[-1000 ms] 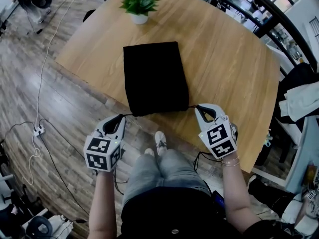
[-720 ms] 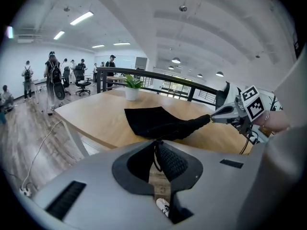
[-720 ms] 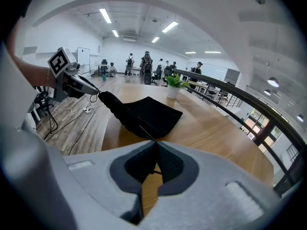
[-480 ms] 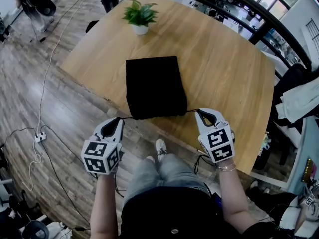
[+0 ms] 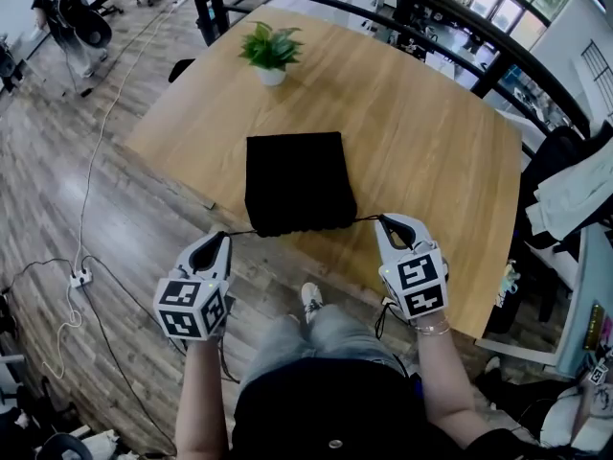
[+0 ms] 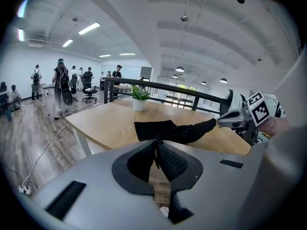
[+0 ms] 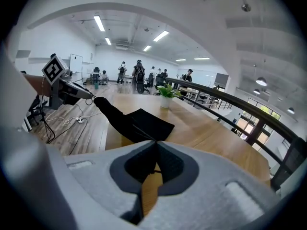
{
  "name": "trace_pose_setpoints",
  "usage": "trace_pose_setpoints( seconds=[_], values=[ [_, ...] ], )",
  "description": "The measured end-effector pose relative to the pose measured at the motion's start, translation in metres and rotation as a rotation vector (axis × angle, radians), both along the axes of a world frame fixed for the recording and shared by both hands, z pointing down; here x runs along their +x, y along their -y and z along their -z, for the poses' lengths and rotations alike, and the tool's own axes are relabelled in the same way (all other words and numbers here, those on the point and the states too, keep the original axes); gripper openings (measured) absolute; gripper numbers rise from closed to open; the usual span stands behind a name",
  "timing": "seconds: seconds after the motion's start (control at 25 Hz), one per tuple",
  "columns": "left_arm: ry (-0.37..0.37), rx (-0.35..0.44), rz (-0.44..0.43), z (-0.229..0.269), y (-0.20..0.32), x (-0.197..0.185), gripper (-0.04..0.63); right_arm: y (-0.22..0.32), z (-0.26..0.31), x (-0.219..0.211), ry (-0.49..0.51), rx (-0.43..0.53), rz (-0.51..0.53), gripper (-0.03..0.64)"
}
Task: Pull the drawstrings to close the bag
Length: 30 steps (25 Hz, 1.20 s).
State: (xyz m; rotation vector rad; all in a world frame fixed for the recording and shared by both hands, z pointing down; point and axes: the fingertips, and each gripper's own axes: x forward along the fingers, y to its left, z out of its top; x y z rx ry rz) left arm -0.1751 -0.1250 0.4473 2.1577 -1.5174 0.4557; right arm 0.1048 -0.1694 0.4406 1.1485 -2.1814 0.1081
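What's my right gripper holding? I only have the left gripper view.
Observer: The right gripper has its jaws shut on a thin drawstring.
Operator: Where does the bag sit?
Observer: The head view shows the bag lying flat on the table, with its near end at the table's near edge.
Operator: And its mouth?
Observer: From above, that near end looks ruffled, yet about as wide as the rest of the bag.
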Motion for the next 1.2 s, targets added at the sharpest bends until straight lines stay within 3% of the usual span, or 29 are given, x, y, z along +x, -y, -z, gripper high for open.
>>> trace_pose_setpoints(
  seconds=[0.32,0.6,1.2],
  values=[
    [-0.008,0.041,0.027,0.016,-0.004,-0.012,0.032,-0.005,0.015,0.000,0.034,0.022,-0.029,0.003],
    [-0.057,0.063,0.048,0.025,-0.005,-0.016,0.031,-0.008,0.024,0.005,0.053,0.039,-0.056,0.003],
    [-0.065,0.108,0.100,0.035,-0.008,-0.025,0.029,-0.011,0.037,0.020,0.143,0.056,-0.151,0.003]
  ],
)
